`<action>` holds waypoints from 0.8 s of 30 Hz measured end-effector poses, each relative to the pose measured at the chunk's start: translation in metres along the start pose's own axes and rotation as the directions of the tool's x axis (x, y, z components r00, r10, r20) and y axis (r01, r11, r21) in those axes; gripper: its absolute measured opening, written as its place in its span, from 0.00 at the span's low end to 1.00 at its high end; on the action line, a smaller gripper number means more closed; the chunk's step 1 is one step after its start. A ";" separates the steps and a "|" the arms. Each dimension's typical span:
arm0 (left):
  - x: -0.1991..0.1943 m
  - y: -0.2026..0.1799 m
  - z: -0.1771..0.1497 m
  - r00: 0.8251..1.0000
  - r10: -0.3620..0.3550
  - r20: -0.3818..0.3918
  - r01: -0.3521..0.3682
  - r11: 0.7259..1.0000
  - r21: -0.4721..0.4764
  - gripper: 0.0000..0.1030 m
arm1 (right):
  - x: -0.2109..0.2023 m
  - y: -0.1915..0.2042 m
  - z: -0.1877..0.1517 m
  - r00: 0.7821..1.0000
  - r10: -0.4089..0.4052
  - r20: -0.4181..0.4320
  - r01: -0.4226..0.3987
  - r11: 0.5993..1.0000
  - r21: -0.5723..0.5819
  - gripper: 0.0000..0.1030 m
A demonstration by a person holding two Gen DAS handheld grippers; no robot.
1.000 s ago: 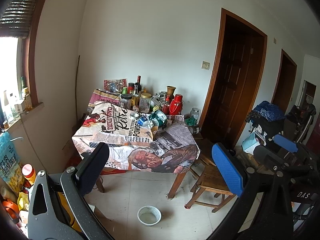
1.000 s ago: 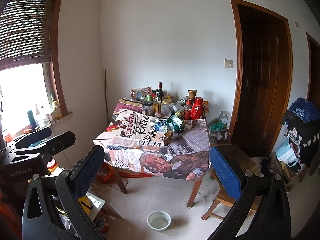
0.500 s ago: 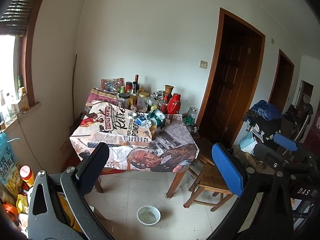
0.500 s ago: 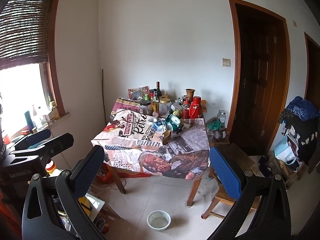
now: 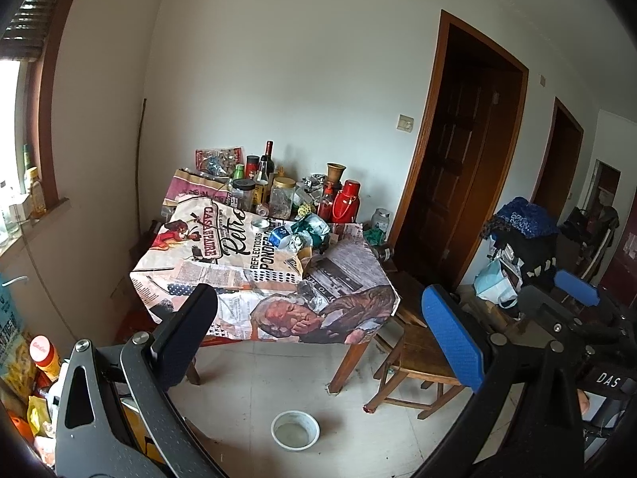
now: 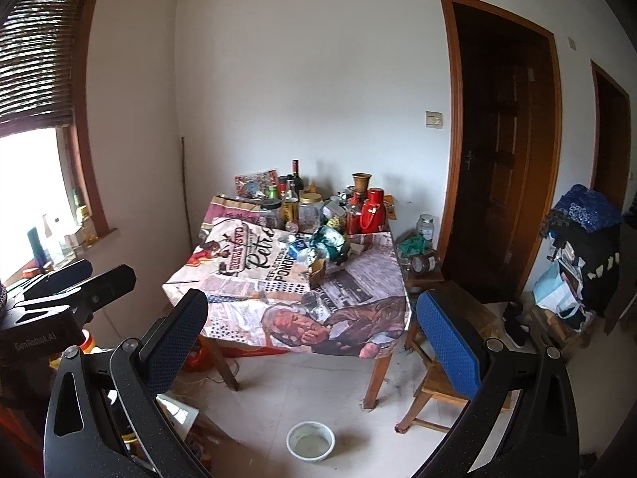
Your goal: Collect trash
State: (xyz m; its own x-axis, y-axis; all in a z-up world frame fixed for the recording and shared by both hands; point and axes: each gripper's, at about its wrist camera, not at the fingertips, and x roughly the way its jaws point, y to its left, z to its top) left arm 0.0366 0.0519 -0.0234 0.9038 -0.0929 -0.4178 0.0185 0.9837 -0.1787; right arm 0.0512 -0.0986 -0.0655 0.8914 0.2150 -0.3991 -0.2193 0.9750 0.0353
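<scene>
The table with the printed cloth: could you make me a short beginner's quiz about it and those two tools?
1. True or false: the left tool grips a bottle.
2. What stands on the floor in front of the table? A) white bowl B) bucket C) shoe
3. Fill in: the red flask stands at the table's ___ edge, by the wall.

Key: 1. False; both it and the right tool are open and empty. 2. A, the white bowl. 3. Far.
</scene>
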 end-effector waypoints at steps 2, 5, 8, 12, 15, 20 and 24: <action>0.010 0.002 0.002 1.000 0.003 -0.006 -0.003 1.000 -0.002 1.00 | 0.006 -0.001 0.002 1.000 -0.013 -0.004 0.013 1.000 0.002 1.00; 0.028 0.004 0.008 1.000 0.013 -0.008 -0.013 1.000 -0.005 1.00 | 0.020 -0.006 0.005 1.000 -0.026 -0.015 0.026 1.000 0.003 1.00; 0.051 0.002 0.015 1.000 0.022 -0.017 -0.022 1.000 0.005 1.00 | 0.038 -0.014 0.008 0.999 -0.040 -0.023 0.040 0.999 0.003 1.00; 0.090 0.001 0.028 0.999 0.038 -0.022 -0.038 0.999 0.006 1.00 | 0.071 -0.030 0.017 0.999 -0.040 -0.031 0.040 0.999 0.013 1.00; 0.123 -0.001 0.040 0.998 0.068 -0.019 -0.068 0.998 -0.008 1.00 | 0.096 -0.043 0.025 0.999 -0.031 -0.033 0.032 0.999 0.015 1.00; 0.184 -0.002 0.066 0.994 0.108 -0.035 -0.110 0.992 -0.054 1.00 | 0.141 -0.067 0.048 0.999 0.015 -0.048 -0.014 1.000 0.019 1.00; 0.233 -0.002 0.081 0.984 0.175 -0.043 -0.178 0.981 -0.076 1.00 | 0.180 -0.082 0.067 0.996 0.053 -0.072 -0.054 0.998 -0.010 1.00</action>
State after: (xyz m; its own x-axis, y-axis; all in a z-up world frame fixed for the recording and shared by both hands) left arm 0.2814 0.0408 -0.0480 0.8737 0.0738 -0.4809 -0.1750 0.9699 -0.1691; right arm 0.2562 -0.1363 -0.0793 0.8475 0.2621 -0.4615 -0.2714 0.9613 0.0474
